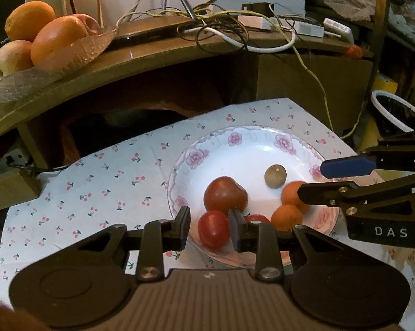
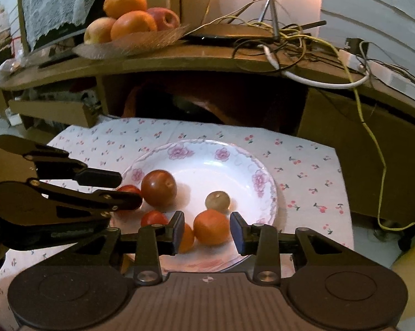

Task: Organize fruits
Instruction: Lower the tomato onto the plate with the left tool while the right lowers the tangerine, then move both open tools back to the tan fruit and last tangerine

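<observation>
Two tools over one flowered plate (image 2: 265, 182) of fruit

Left tool (image 1: 209, 227) straddles, jaws apart, a glossy red tomato (image 1: 213, 229) (three red in all); two small oranges and one brown fruit (image 2: 217, 200); right tool (image 2: 207, 230) open around an orange (image 2: 210, 227).

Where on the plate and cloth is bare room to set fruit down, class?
Free: the plate's far half beyond the brown fruit, and the cherry cloth right of it. Crowded: the near rim, where tomatoes and oranges cluster by both grippers.
</observation>
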A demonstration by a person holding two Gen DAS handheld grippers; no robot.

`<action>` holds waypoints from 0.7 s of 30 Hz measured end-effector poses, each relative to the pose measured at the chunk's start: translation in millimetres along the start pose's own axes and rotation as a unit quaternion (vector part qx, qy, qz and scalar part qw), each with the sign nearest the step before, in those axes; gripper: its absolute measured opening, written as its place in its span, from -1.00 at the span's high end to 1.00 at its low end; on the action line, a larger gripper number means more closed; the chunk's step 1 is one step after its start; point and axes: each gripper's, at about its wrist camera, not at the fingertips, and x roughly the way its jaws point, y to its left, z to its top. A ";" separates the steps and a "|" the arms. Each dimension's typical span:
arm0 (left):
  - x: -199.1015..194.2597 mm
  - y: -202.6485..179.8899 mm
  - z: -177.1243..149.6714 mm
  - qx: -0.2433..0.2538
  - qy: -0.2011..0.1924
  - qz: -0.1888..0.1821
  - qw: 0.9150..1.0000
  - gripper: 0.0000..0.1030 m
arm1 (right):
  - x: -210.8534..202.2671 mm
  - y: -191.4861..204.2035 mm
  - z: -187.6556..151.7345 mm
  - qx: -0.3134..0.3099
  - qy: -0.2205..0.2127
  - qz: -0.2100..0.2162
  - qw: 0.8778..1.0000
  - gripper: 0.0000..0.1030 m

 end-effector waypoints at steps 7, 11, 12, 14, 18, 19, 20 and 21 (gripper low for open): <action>-7.2 3.0 -1.3 -0.003 -0.005 0.002 1.000 0.31 | -4.0 -0.9 -0.5 0.008 -0.003 0.001 1.000 0.29; -15.8 3.7 -5.9 -0.005 -0.004 -0.001 1.000 0.31 | -9.8 2.9 -2.0 0.007 -0.004 0.016 1.000 0.29; -18.8 3.2 -7.9 -0.003 -0.003 -0.002 1.000 0.31 | -11.6 5.4 -3.2 0.005 -0.004 0.019 1.000 0.29; -24.1 1.6 -11.6 -0.001 -0.002 -0.005 1.000 0.30 | -14.2 10.3 -5.8 -0.003 -0.002 0.024 1.000 0.29; -36.3 -2.4 -21.5 0.008 0.004 -0.015 1.000 0.30 | -18.3 17.4 -9.8 -0.009 0.002 0.033 0.999 0.29; -38.7 -3.2 -23.9 0.011 0.007 -0.018 1.000 0.30 | -19.3 18.4 -10.5 -0.008 0.003 0.037 0.999 0.28; -40.6 -3.8 -26.4 0.012 0.009 -0.020 1.000 0.30 | -20.0 19.9 -11.0 -0.008 0.005 0.041 0.999 0.29; -42.0 -4.4 -29.4 0.015 0.012 -0.024 1.000 0.30 | -20.6 21.5 -11.3 -0.008 0.006 0.044 0.999 0.29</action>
